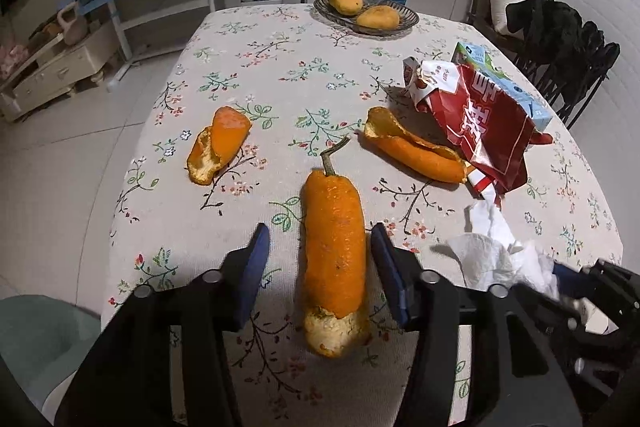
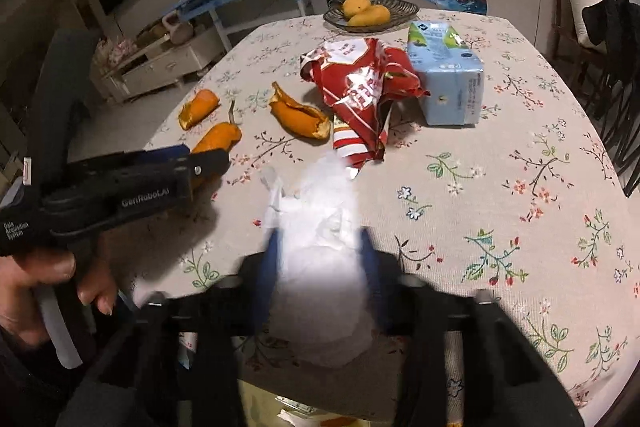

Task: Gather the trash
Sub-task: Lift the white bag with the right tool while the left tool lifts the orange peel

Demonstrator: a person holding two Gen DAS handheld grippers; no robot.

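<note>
Around the stemmed peel [image 1: 334, 259] on the table [image 1: 248, 67]: left gripper [image 1: 318, 247] spread wide (untouched); right gripper [image 2: 320, 267], beside it, clamping crumpled tissue [image 2: 320, 227].

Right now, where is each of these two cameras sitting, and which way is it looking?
Left wrist: rides the left tool, facing across the floral-cloth table; its open blue fingers straddle a long stemmed orange peel.
Right wrist: rides the right tool, facing the same way; its fingers grip crumpled white tissue; the left tool and hand show.
Shared: red crinkled snack wrapper, mango dish.
</note>
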